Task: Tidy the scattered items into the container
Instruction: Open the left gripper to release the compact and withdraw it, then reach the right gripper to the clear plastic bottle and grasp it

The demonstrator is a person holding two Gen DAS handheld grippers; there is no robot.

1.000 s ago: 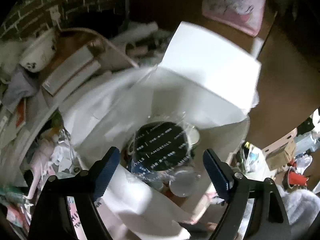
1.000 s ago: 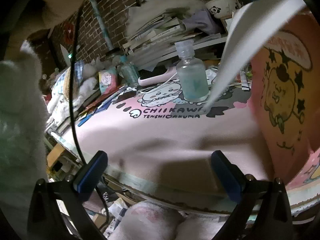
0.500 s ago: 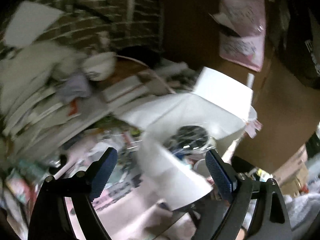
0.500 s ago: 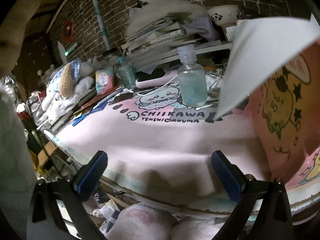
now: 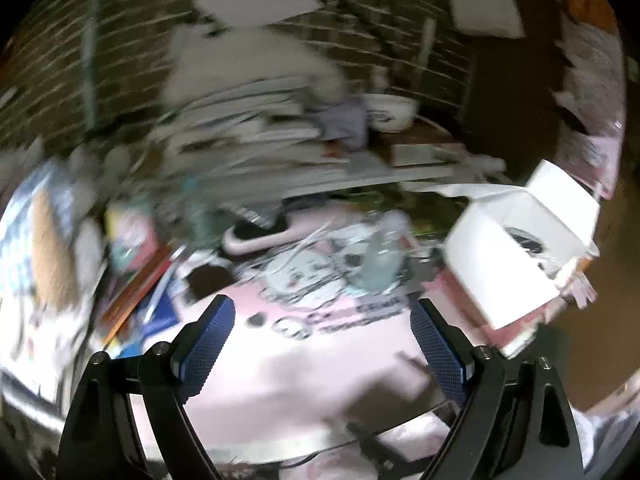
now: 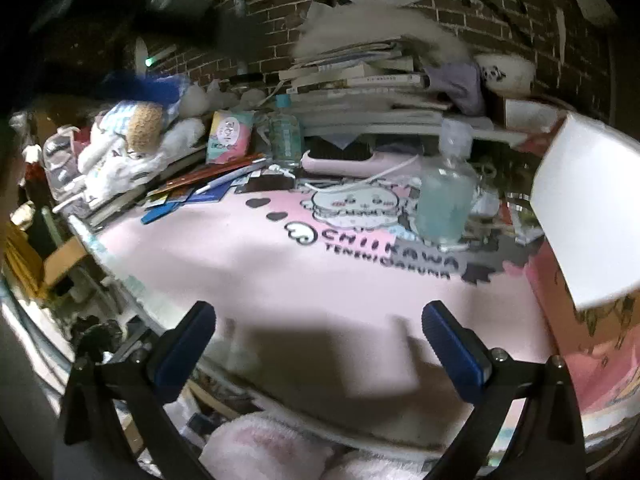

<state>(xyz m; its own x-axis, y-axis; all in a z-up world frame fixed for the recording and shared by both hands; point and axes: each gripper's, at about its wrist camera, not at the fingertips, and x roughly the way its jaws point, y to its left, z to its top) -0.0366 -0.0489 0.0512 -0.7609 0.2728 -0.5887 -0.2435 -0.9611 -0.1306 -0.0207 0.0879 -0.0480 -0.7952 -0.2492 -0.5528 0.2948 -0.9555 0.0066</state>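
The clear bottle point(image 6: 446, 196) stands upright on the pink worktop point(image 6: 320, 292), its long axis vertical and its cap pointing up, ahead of the right gripper point(image 6: 318, 344) and a little to its right. That gripper's jaws stand wide apart with nothing between them. Far to its right rises the white container point(image 6: 588, 208), of which this view shows only a blank outer wall.

The left wrist view is smeared, but it shows the container point(image 5: 500, 256) from above its rim, open side up, with what seems to be a dark round item inside. It lies ahead and right of the left gripper point(image 5: 322, 344), whose jaws are likewise spread and empty. The bottle point(image 5: 378, 260) appears there only as a pale blur ahead, slightly right.

The right view alone sharply shows the book stack point(image 6: 360, 92) and a colourful packet point(image 6: 230, 136) further ahead.
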